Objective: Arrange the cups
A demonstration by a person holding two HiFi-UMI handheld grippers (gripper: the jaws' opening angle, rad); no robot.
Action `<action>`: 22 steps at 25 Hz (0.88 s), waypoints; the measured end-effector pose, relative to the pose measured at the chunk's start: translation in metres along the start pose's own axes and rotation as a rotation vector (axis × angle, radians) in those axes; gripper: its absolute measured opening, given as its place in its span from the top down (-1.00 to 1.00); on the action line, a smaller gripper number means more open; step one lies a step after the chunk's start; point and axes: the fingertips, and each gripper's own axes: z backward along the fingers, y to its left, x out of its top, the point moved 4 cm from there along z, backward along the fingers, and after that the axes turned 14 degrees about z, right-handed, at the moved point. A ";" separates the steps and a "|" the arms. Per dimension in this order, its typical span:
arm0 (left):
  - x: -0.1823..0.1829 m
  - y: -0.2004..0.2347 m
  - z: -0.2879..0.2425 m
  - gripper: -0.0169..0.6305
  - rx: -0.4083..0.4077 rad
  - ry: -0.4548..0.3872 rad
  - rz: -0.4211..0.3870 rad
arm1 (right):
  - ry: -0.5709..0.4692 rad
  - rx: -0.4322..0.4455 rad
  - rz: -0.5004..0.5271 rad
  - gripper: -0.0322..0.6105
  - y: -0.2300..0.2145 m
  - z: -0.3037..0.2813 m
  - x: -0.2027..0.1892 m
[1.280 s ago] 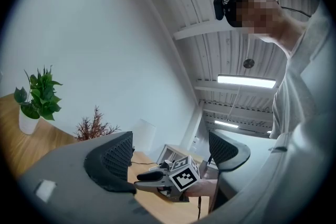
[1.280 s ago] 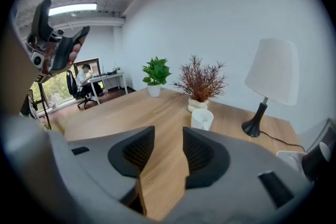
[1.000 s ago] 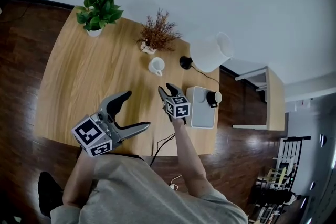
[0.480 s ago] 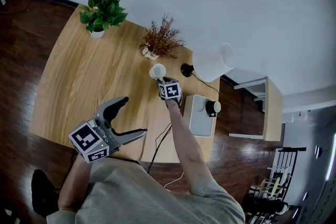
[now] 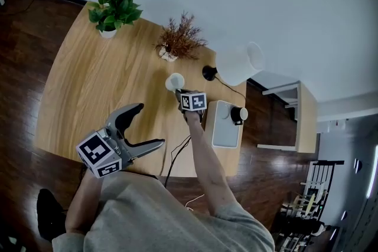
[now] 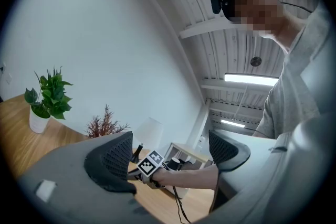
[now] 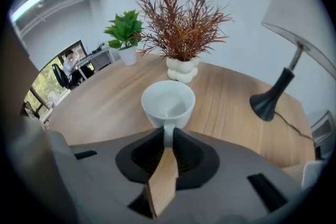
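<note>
A white cup (image 5: 174, 81) stands on the wooden table (image 5: 100, 85) in front of a dried plant. My right gripper (image 5: 180, 92) reaches down to it from the near side. In the right gripper view its jaws are closing, the pads pressed on the handle of the cup (image 7: 168, 102), so the right gripper (image 7: 168, 136) is shut on it. A second cup (image 5: 239, 114), dark with a pale rim, sits on a white tray (image 5: 224, 130) at the right. My left gripper (image 5: 149, 125) hovers open and empty at the table's near edge, also open in its own view (image 6: 170, 152).
Behind the cup stand a dried plant in a white vase (image 5: 179, 41), a white lamp (image 5: 236, 62) with a black base (image 7: 268, 102) and a green potted plant (image 5: 113, 9). A cable (image 5: 177, 153) runs over the near table edge. A small side table (image 5: 298, 115) stands to the right.
My right gripper moved away from the tray toward the white cup, dropped down, and its jaws went from open to shut on the handle. The left gripper stayed put.
</note>
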 end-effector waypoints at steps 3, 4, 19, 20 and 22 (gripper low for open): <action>-0.005 -0.002 -0.003 -0.43 -0.037 0.015 0.002 | -0.094 0.022 -0.113 0.69 0.018 0.023 -0.019; -0.007 -0.004 -0.004 -0.43 -0.049 0.023 0.002 | -0.129 0.029 -0.147 0.69 0.023 0.033 -0.025; -0.047 -0.050 -0.052 -0.43 -0.184 0.157 -0.020 | -0.128 -0.341 -0.329 0.69 -0.111 0.203 -0.161; -0.049 -0.052 -0.053 -0.43 -0.183 0.160 -0.023 | -0.095 -0.353 -0.344 0.69 -0.123 0.203 -0.170; -0.051 -0.055 -0.054 -0.43 -0.177 0.163 -0.030 | -0.050 -0.359 -0.365 0.69 -0.139 0.198 -0.183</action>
